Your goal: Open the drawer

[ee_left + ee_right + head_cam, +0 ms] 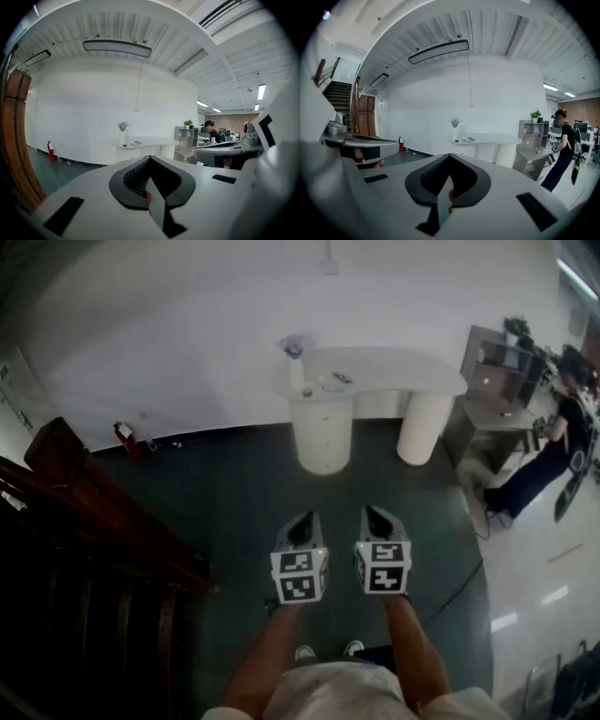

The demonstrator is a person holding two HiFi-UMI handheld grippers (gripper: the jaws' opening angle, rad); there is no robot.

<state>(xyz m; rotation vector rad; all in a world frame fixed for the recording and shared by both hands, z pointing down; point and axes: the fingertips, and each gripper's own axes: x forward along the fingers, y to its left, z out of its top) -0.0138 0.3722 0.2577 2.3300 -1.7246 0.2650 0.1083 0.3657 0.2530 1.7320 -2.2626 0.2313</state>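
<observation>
At the upper centre of the head view, the drawer (323, 430) is one of the faint stacked fronts on the round left-hand pedestal (323, 457) of the white desk (403, 371). It faces down the frame toward the person. Its front runs level and curves with the pedestal, so I judge that it pulls straight back toward the bottom of the frame. Any handle is too small to make out. On the desk top above it stand a vase (294, 367) and a few small items. A grey shelf unit (497, 367) and a person (553, 451) are off to the right, and a wooden stair rail (94, 502) fills the left edge. The drawer lies well apart from both tools, across open dark floor (234, 493). The left gripper (302, 519) and the right gripper (375, 514) are held side by side at lower centre, aimed up the frame and a little downward. Each one's own view shows its jaws pressed together with nothing between them. The pedestal sits above the gap between them but closer to the left gripper's line. The left gripper therefore looks slightly better placed, though neither can reach until the person walks forward and the jaws part.
</observation>
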